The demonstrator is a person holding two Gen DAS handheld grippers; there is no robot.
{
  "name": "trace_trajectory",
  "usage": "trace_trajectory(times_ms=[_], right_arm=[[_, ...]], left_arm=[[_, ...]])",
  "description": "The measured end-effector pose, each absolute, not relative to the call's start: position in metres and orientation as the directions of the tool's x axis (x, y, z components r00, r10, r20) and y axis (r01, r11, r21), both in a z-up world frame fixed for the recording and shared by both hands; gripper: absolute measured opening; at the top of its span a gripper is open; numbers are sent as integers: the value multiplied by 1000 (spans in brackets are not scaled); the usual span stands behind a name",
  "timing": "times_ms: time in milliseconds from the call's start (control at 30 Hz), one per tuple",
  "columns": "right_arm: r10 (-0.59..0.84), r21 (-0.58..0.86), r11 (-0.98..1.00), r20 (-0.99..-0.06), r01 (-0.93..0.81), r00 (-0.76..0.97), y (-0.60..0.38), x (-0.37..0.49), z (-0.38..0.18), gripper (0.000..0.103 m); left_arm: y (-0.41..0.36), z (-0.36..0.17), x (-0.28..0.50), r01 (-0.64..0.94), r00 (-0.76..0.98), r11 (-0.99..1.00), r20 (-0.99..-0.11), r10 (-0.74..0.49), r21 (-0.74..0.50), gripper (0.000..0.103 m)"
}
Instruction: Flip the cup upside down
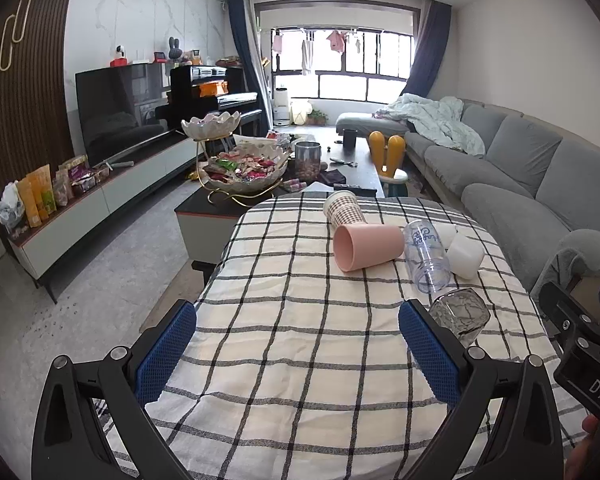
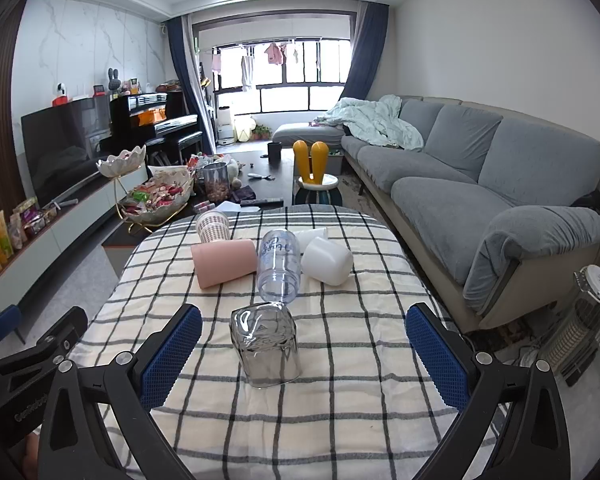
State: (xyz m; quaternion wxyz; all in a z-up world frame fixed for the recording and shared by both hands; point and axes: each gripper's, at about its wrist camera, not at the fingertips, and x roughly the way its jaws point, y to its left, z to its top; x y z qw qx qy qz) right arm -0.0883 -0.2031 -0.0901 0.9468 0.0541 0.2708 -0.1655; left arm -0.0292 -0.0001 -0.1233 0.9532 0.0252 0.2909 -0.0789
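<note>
Several cups lie on their sides on the checked tablecloth (image 2: 340, 380). A smoky glass tumbler (image 2: 266, 346) lies nearest, mouth toward me, just ahead of my right gripper (image 2: 304, 356), which is open and empty. Behind it lie a clear plastic cup with blue lettering (image 2: 279, 266), a pink cup (image 2: 225, 262), a white cup (image 2: 327, 261) and a plaid cup (image 2: 213, 225). My left gripper (image 1: 298, 354) is open and empty over bare cloth (image 1: 284, 320); the tumbler (image 1: 460, 316) lies beside its right finger, the pink cup (image 1: 368, 247) farther ahead.
A grey sofa (image 2: 500, 184) runs along the right. A coffee table (image 1: 352, 172) with a snack bowl (image 1: 246, 170) stands beyond the table's far edge. A heater (image 2: 588, 320) stands at the right on the floor. The TV cabinet (image 1: 100, 200) is at the left.
</note>
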Motion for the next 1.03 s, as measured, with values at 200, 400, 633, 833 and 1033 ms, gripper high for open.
trace_trajectory(times_ms=[200, 400, 633, 833, 1033], right_arm=[[-284, 15, 938, -534, 345, 796, -203, -89, -92, 102], [-285, 14, 938, -534, 345, 796, -203, -89, -92, 102], [-284, 16, 938, -536, 345, 795, -204, -89, -92, 102], [-284, 16, 938, -536, 346, 795, -204, -89, -92, 102], [-284, 16, 938, -535, 345, 796, -204, -88, -91, 102]], left_arm=[[0, -123, -30, 169, 816, 986, -561, -141, -2, 103], [0, -124, -30, 171, 813, 985, -565, -144, -5, 103], [2, -124, -29, 163, 814, 987, -565, -135, -2, 103], [3, -125, -27, 155, 810, 988, -573, -128, -2, 103], [2, -126, -27, 165, 804, 986, -579, -138, -6, 103]])
